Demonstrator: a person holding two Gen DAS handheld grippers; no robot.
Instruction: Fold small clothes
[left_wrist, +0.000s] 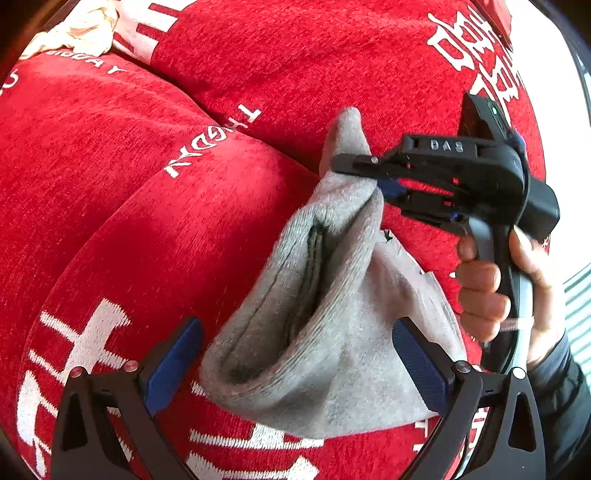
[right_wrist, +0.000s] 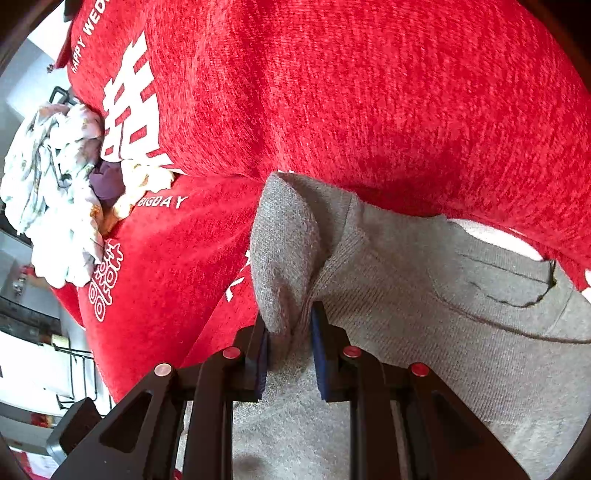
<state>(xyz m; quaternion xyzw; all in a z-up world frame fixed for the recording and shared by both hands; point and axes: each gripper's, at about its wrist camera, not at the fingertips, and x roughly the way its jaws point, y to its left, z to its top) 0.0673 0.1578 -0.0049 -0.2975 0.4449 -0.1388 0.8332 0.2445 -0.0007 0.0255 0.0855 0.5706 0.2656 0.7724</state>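
Observation:
A small grey knitted garment lies bunched on a red cushion, its neck opening gaping toward the left wrist view. My right gripper pinches a raised corner of the garment, and a hand holds its handle. In the right wrist view that gripper is shut on a fold of the grey garment, whose tip stands up beyond the blue pads. My left gripper is open wide; the cloth's near end lies between its fingers, and the pads do not press it.
The red seat cushions with white lettering fill both views, with a seam between seat and backrest. A heap of pale crumpled clothes lies at the sofa's far end. A wire rack stands beside the sofa.

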